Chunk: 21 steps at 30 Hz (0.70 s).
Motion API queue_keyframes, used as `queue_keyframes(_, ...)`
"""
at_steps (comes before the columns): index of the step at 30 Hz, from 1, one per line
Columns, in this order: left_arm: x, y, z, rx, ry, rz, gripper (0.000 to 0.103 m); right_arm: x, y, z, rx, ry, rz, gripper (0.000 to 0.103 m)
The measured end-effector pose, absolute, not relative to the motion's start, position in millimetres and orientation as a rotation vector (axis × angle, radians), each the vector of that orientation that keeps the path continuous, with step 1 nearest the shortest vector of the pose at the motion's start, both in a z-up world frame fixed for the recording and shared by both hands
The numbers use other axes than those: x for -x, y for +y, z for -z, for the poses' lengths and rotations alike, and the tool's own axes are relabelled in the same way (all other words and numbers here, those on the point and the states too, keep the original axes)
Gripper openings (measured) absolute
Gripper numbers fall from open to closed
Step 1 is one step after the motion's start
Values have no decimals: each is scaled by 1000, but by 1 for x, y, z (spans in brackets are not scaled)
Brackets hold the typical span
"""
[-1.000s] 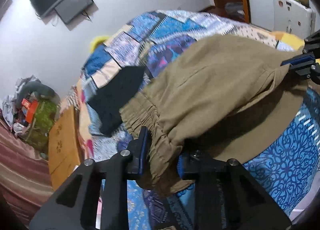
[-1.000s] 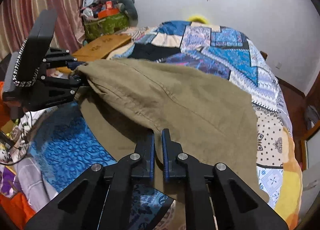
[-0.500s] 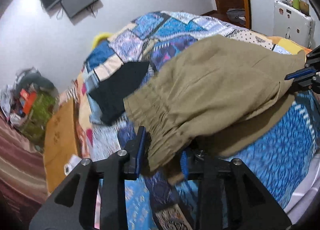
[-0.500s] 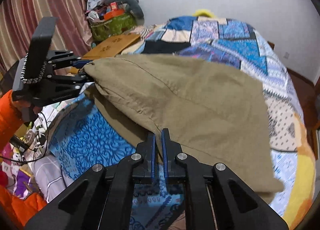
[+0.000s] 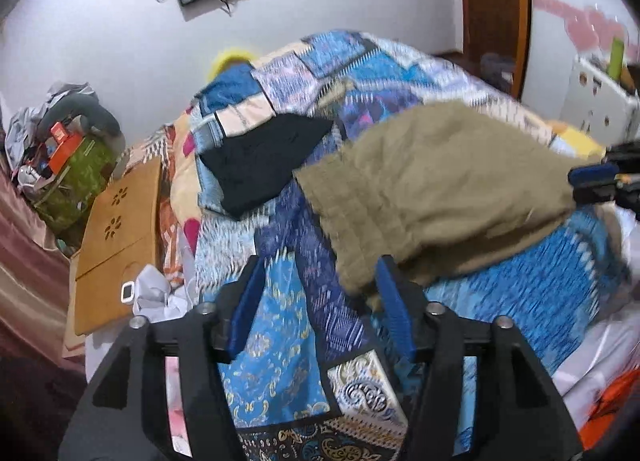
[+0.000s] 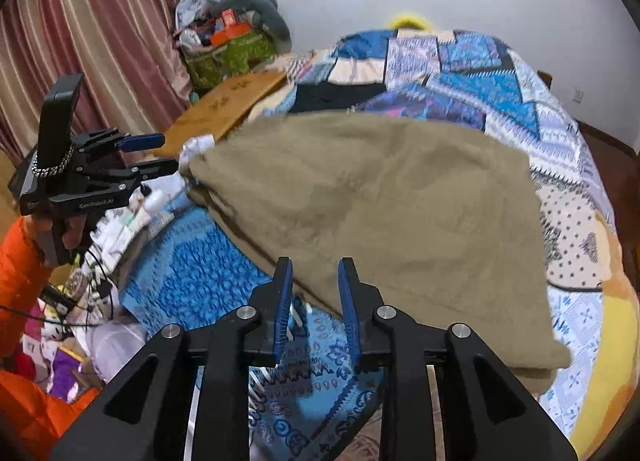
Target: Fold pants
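The olive pants [image 5: 436, 185] lie folded over on the patchwork quilt [image 5: 280, 341]; they fill the middle of the right wrist view [image 6: 392, 213]. My left gripper [image 5: 316, 309] is open, with the elastic waistband corner just inside its right finger. It also shows at the left of the right wrist view [image 6: 160, 153], open beside the pants' corner. My right gripper [image 6: 314, 305] is open, its blue pads either side of the pants' near edge. It shows at the right edge of the left wrist view [image 5: 596, 181].
A black garment [image 5: 260, 157] lies on the quilt behind the pants. A wooden lap table [image 5: 116, 237] leans beside the bed, near a cluttered green bag [image 5: 68, 177]. Curtains [image 6: 80, 41] hang to the left. A white cabinet [image 5: 600, 101] stands far right.
Both grippers have opened and let go of the pants, which have dropped onto the quilt. Both have pulled back a little from the cloth.
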<state>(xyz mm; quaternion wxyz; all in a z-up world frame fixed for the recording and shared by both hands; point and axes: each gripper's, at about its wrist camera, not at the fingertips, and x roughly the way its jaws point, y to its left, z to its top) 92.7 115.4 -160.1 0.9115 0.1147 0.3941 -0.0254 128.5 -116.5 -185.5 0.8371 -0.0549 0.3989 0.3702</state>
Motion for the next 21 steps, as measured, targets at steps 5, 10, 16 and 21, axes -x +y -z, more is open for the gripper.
queue_keyframes(5, -107, 105, 132, -124, 751, 101, 75, -139, -130, 167, 53, 773, -726, 39)
queue_keyframes(10, -143, 82, 141, -36, 795, 151, 76, -159, -139, 170, -15, 786, -637, 45)
queue_keyframes(16, -171, 74, 189, -22, 924, 101, 73, -169, -146, 204, 19, 883, -575, 45)
queue_keyframes(21, -159, 81, 212, -30, 948, 102, 73, -165, -173, 215, 11, 898, -547, 45)
